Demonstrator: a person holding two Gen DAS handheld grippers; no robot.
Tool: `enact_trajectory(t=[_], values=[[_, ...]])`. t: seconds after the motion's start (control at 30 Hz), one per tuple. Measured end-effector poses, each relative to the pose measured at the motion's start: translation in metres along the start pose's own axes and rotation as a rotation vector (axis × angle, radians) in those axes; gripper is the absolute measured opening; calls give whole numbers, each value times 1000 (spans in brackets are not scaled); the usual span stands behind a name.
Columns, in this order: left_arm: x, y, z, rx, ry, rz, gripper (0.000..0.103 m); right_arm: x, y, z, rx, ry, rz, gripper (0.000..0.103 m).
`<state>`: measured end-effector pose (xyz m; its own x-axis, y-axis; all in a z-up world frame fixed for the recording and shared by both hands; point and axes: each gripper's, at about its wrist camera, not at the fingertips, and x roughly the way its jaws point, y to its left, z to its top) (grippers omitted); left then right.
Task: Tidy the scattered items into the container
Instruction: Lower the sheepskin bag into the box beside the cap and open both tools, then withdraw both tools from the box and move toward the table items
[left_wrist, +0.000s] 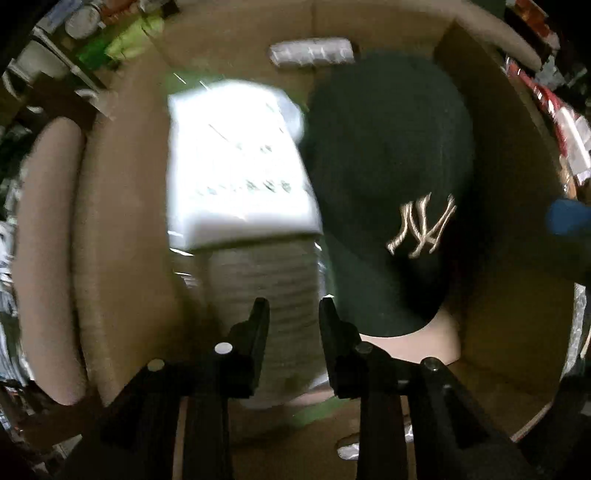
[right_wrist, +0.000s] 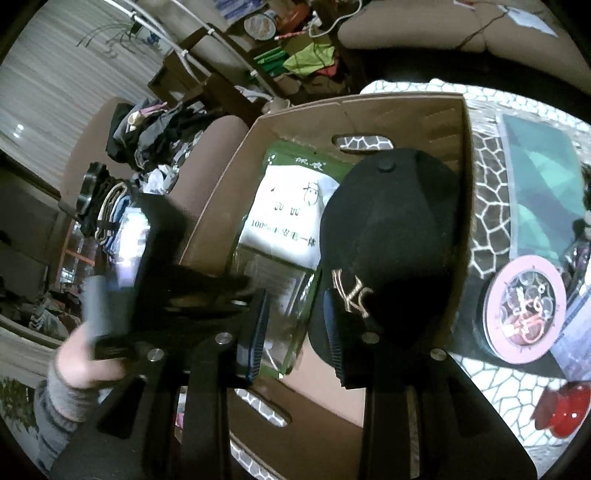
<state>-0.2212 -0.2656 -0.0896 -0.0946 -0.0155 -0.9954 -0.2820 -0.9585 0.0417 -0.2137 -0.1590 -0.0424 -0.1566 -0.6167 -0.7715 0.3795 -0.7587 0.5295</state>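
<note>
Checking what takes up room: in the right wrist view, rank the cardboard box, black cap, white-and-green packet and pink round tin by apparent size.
1. cardboard box
2. black cap
3. white-and-green packet
4. pink round tin

The packet is partly hidden by the cap and gripper, so its place over the tin is unsure.

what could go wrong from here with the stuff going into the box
1. The black cap sits high against the cardboard box wall, so a nudge could tip it out onto the patterned tablecloth.
2. Both grippers hover open over the box close together; the left gripper and right gripper could collide.
3. The round tin and red object remain outside.
</note>
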Motion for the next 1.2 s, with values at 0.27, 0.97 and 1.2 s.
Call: enact_trajectory(t=[0.27, 0.97, 1.2], values=[[12, 14, 6, -103, -14, -10, 29, -20, -17, -12, 5, -10, 2, 30], [-131, -57, -88, -256, -616, 98, 34, -86, 27, -75, -157, -205, -151, 45], [-154, -85, -115, -257, -662, 109, 40, -112, 29, -103, -167, -240, -194, 53]])
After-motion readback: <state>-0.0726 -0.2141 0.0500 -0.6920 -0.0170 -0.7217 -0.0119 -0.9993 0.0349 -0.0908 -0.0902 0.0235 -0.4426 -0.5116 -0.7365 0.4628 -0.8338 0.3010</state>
